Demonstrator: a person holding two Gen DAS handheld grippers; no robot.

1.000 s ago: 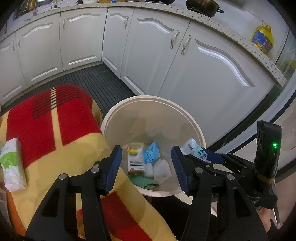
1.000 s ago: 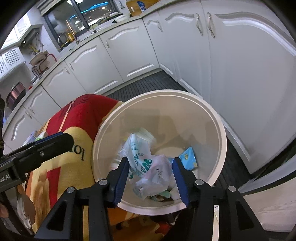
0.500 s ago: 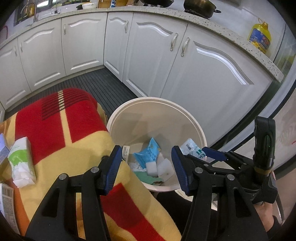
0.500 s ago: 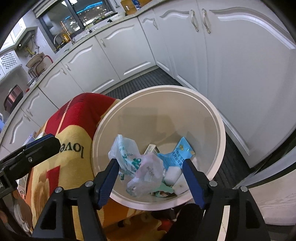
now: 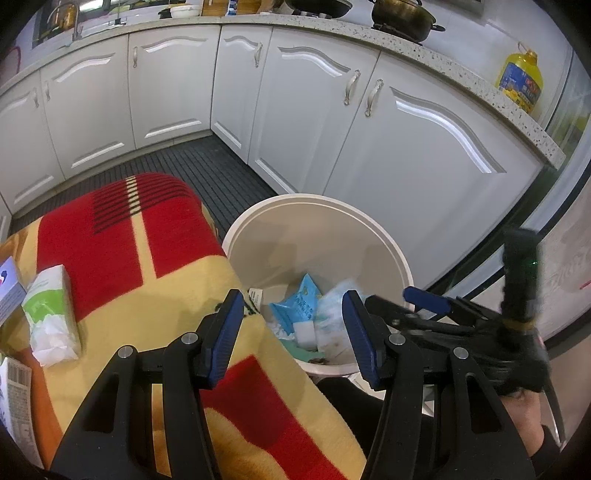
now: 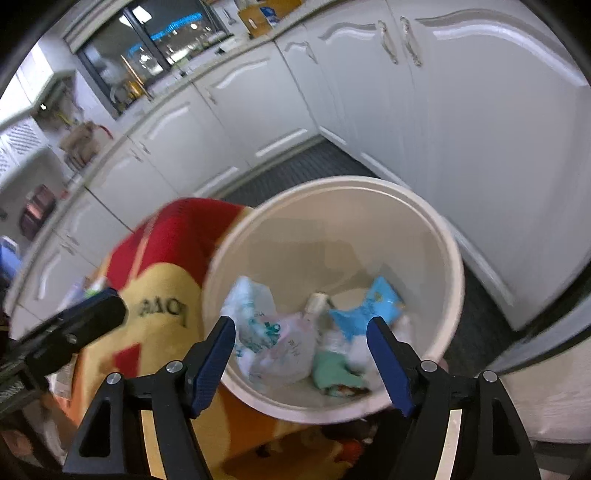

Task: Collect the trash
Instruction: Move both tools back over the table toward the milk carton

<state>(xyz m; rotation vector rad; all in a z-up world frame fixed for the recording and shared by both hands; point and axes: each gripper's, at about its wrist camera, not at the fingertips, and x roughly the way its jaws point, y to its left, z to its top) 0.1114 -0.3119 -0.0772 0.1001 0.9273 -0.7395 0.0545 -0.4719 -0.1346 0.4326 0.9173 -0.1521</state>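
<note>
A cream trash bin [image 6: 332,182] stands on the floor beside a red and yellow blanket [image 5: 110,236]. Inside it lie a crumpled white plastic bag [image 6: 273,339], a blue packet [image 6: 373,306] and other scraps. My right gripper [image 6: 301,350] hovers over the bin's near rim, its jaws opening; the bag lies below them in the bin, free of the pads. My left gripper [image 5: 293,328] is open and empty at the blanket's edge, near the bin [image 5: 317,199]. A green and white tissue pack [image 5: 51,302] lies on the blanket to the left.
White kitchen cabinets [image 5: 295,103] wrap around behind the bin, above a dark ribbed floor mat [image 5: 207,166]. A yellow oil bottle [image 5: 521,81] and a pot [image 5: 402,14] sit on the counter. Boxes [image 5: 11,288] lie at the blanket's left edge.
The right gripper's jaws spread wide and the white plastic bag dropped from between them into the bin. The left gripper stayed open and drew back slightly over the blanket.
</note>
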